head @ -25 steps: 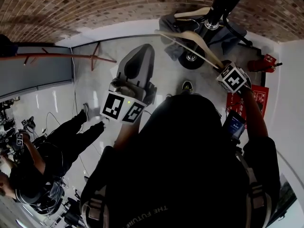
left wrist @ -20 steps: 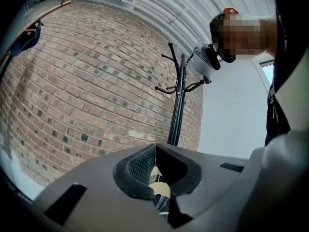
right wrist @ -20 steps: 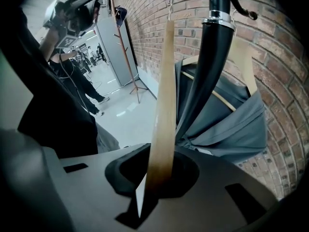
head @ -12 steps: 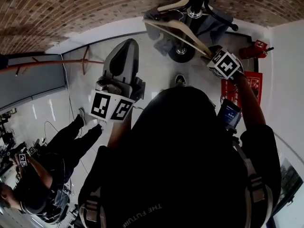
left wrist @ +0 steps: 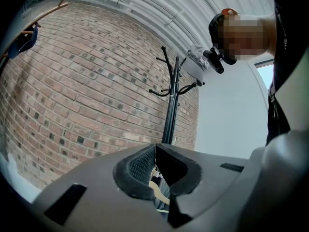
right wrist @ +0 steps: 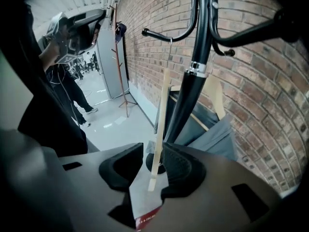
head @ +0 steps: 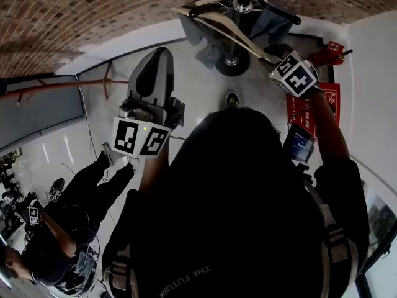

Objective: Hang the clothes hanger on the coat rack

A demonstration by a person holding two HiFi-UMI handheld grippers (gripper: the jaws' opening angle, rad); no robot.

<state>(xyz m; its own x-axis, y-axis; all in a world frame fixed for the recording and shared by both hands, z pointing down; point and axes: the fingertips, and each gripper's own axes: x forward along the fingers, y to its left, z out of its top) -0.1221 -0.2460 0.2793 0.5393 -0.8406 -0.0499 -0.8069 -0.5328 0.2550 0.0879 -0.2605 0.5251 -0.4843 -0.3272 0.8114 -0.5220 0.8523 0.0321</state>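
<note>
The black coat rack [head: 239, 5] stands against the brick wall, and its pole [right wrist: 195, 66] fills the right gripper view. A wooden hanger [right wrist: 161, 124] hangs by its wire hook from one rack arm; it shows in the head view too as the hanger [head: 229, 33]. My right gripper [right wrist: 157, 166] is just below it, jaws opening. The hanger's lower end hangs between them without being pressed. In the head view the right gripper [head: 271, 58] is beside the rack. My left gripper [head: 155, 58] is held level to the left, away from the rack, jaws together on nothing [left wrist: 155, 163].
A second wooden hanger with a grey garment [right wrist: 212, 129] hangs on the rack's far side. The round rack base [head: 232, 64] sits on the floor. A person in dark clothes [head: 80, 197] is at lower left. A red extinguisher [head: 325, 54] and red sign [head: 329, 101] are at right.
The right gripper carried the hanger up to the rack, then opened its jaws off it. The hanger now hangs from a rack arm. The left gripper has barely moved.
</note>
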